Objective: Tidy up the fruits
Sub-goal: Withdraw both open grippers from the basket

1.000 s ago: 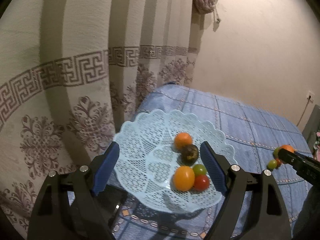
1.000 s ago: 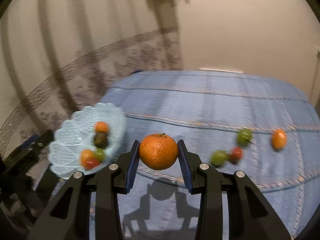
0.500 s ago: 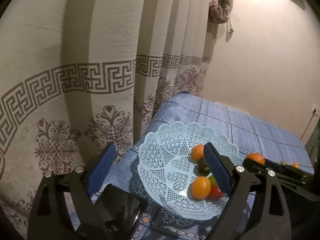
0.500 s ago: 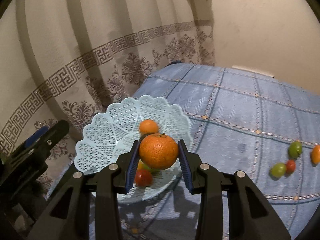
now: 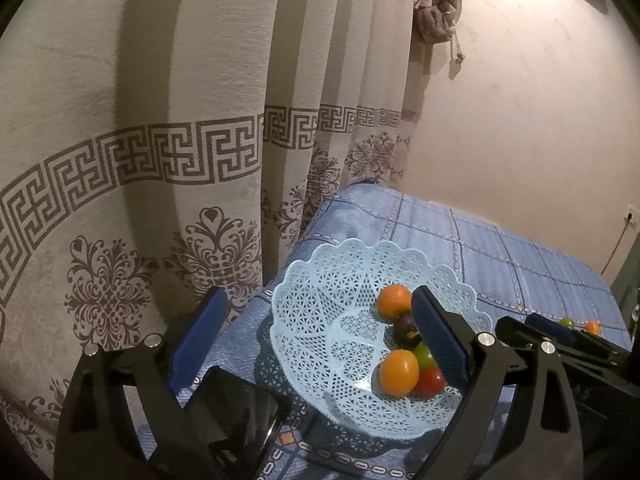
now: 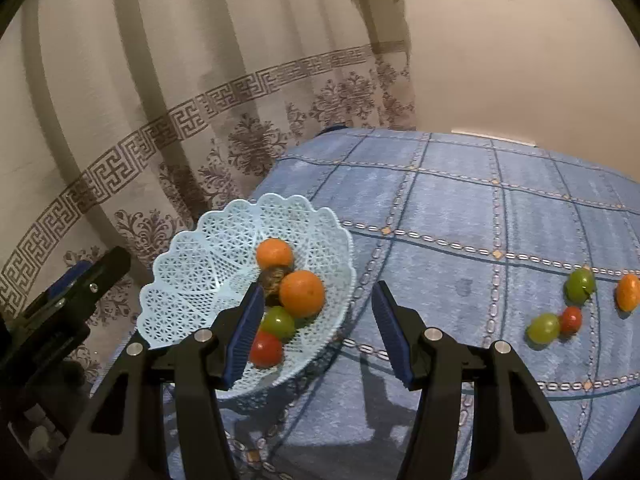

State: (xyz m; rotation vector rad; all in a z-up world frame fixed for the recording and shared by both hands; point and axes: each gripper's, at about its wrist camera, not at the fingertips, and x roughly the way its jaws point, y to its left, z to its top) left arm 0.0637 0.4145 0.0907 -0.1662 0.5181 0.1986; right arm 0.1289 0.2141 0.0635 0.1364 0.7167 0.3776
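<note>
A pale blue lattice basket sits on the blue bed cover near the curtain. A large orange lies in it beside a smaller orange, a dark fruit, a green fruit and a red one. My right gripper hangs open just above the basket's near edge, holding nothing. My left gripper is open and empty in front of the basket, where a yellow-orange fruit also shows. Its right finger hides part of the pile.
Loose fruits lie on the bed cover to the right: two green ones, a small red one and an orange one. A patterned curtain hangs behind the basket. A dark object lies by the bed corner.
My right gripper carried the large orange left over the basket, opened and let it go; the orange now rests among the fruits. The left gripper drew back slightly and stayed open.
</note>
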